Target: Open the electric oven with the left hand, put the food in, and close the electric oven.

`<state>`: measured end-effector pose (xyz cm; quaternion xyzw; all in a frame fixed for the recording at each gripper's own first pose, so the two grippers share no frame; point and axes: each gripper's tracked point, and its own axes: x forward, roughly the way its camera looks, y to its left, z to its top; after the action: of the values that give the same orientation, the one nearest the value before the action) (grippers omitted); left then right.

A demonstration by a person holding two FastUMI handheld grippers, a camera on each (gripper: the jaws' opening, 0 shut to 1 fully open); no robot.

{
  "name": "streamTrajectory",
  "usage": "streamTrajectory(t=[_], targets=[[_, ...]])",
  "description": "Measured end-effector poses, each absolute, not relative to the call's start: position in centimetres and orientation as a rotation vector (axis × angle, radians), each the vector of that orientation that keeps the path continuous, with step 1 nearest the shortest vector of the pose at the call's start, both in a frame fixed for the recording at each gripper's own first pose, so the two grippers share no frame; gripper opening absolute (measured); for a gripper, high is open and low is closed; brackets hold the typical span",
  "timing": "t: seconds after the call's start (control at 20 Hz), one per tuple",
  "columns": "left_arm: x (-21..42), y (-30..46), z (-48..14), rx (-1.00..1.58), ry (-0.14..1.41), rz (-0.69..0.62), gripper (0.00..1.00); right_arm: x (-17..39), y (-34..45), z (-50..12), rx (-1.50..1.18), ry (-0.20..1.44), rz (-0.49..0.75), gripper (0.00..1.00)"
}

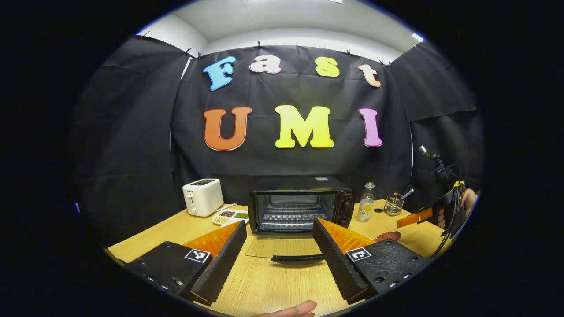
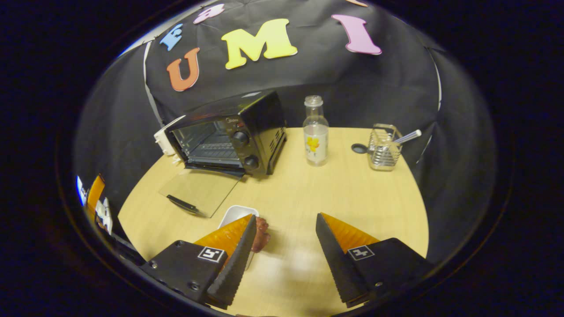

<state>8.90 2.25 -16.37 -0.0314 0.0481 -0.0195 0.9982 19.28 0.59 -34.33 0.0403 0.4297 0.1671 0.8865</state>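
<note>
The black electric oven (image 1: 299,207) stands at the back of the table with its glass door (image 1: 282,247) folded down flat and the rack inside bare. My left gripper (image 1: 279,223) hovers open over that door, nothing between its fingers. A reddish-brown piece of food (image 2: 261,233) lies on a white dish (image 2: 235,213) in front of the oven (image 2: 229,138). My right gripper (image 2: 285,216) is open just right of the food, whose left part is hidden behind one finger. The food (image 1: 387,236) and the right gripper (image 1: 423,216) also show at the right of the left gripper view.
A white toaster (image 1: 202,197) and a compartment tray (image 1: 229,216) sit left of the oven. Right of it stand a clear bottle (image 2: 316,132), a black lid (image 2: 359,148) and a wire holder (image 2: 384,149). The open door (image 2: 200,191) juts over the table.
</note>
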Motion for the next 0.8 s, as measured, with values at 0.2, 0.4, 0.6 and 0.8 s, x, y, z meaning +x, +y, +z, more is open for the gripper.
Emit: streamTrajectory(t=[0.2,0.4,0.6,0.8], targets=[[8.1,3.3,-15.3,-0.053,0.078,-0.021,0.96,17.8,2.4,-35.6,0.261,1.029,0.433,0.69],[7.7,3.5,-15.5,-0.042,0.088,-0.014,0.96,16.7,3.5,-36.5,0.484,1.152,0.449,0.22],[7.3,3.2,-15.4,-0.042,0.09,-0.037,0.96,15.7,3.3,-35.4,0.499,1.154,0.447,0.11],[6.6,3.7,-15.4,-0.012,0.082,-0.039,0.96,15.3,3.0,-32.6,0.339,1.058,0.437,0.11]])
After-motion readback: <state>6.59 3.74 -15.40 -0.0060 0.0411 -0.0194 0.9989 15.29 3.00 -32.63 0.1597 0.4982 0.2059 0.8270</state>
